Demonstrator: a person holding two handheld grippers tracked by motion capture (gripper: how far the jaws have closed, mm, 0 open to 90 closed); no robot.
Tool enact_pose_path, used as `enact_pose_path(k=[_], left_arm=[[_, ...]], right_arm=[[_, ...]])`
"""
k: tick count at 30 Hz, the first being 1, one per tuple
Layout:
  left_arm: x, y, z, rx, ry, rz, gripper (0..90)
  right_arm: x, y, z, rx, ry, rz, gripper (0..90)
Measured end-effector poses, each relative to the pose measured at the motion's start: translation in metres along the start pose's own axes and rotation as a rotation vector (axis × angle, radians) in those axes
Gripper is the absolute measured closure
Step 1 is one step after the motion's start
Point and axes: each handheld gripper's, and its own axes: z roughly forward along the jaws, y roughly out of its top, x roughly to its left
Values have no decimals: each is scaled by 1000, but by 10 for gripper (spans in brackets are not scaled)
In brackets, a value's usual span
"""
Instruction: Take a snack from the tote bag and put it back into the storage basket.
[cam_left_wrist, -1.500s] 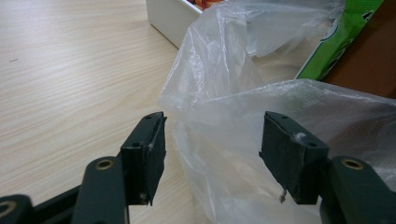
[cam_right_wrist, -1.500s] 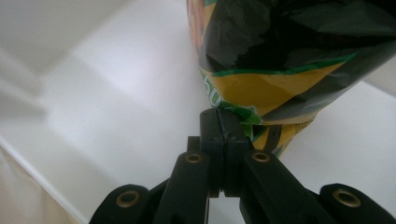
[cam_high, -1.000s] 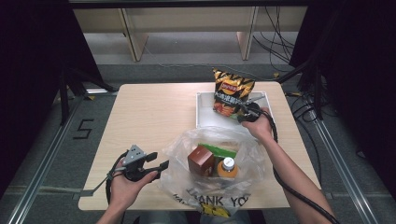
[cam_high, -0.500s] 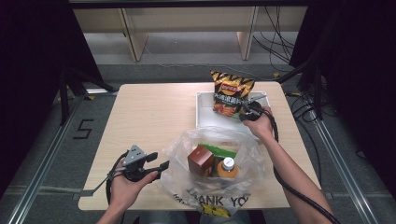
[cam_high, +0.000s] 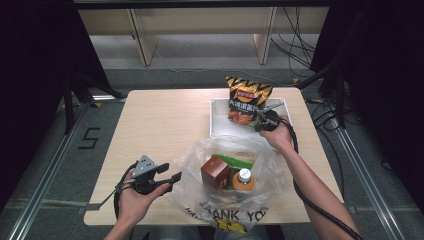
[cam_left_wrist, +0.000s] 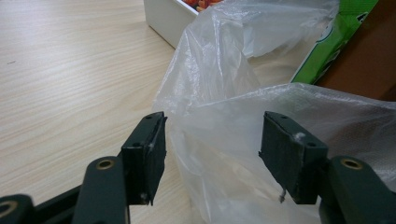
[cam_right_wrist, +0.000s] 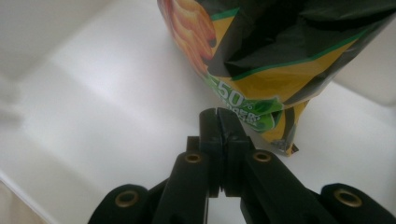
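A light wooden table (cam_high: 160, 130) filled the middle of the high view. At lower centre stood a brown box (cam_high: 215, 171), a white-capped bottle of orange drink (cam_high: 243, 179) just right of it, and a green packet (cam_high: 232, 161) behind both. A white tray (cam_high: 212, 117) sat right of centre. A floor mark "5" (cam_high: 89, 138) lay at left.

The chip bag (cam_right_wrist: 261, 56) runs off the top edge in the right gripper view, so its upper part is cut away, and its small print is too blurred to read. The plastic bag (cam_high: 227, 200) hangs over the near edge of the bench (cam_high: 160, 125), its printed words partly cut off. Through the cloudy film, the brown box (cam_high: 215, 172) and bottle (cam_high: 243, 179) show only their tops.
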Motion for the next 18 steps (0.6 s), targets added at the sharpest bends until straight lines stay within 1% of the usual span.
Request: enact_pose_path(k=[1, 2, 3, 4, 5, 6, 7, 8, 9, 10, 12, 13, 14, 15, 16, 18], left_arm=[[0, 0, 0, -1, -4, -1, 400], [1, 0, 0, 0, -3, 2, 401], [1, 0, -1, 3, 2, 11, 401], [0, -1, -1, 3, -2, 10, 401], [1, -1, -1, 4, -3, 13, 401], [1, -1, -1, 7, 1, 12, 401], [1, -1, -1, 11, 0, 16, 401], [2, -1, -1, 10, -2, 16, 401], [1, -1, -2, 11, 3, 15, 401], [2, -1, -2, 9, 3, 15, 401], [2, -1, -2, 4, 1, 5, 401], [2, -1, -2, 2, 1, 4, 401], [2, -1, -2, 3, 0, 4, 401], [2, -1, -2, 8, 5, 6, 401], [2, -2, -2, 9, 3, 5, 401], [1, -1, -2, 5, 1, 7, 401]], right_arm=[[0, 0, 2, -4, -7, -8, 899], [0, 0, 2, 5, -1, 0, 899], [1, 1, 3, 3, -3, 23, 899], [-1, 1, 4, 4, -5, 2, 897], [-2, 1, 5, 4, -4, -5, 897], [-2, 1, 5, 9, -4, -3, 897], [2, 1, 8, -9, -11, 40, 897], [1, 1, 10, -29, -14, 25, 897], [-1, 1, 10, -19, -10, 0, 897], [-1, 2, 7, 16, -5, 2, 897], [0, 3, 7, 15, -9, 10, 897], [-1, 3, 8, 7, -12, 4, 896], [-3, 4, 9, -7, -26, -26, 897], [-3, 5, 9, -5, -24, -14, 897], [-3, 5, 9, -4, -28, -17, 897], [-1, 5, 10, -10, -28, 16, 897]])
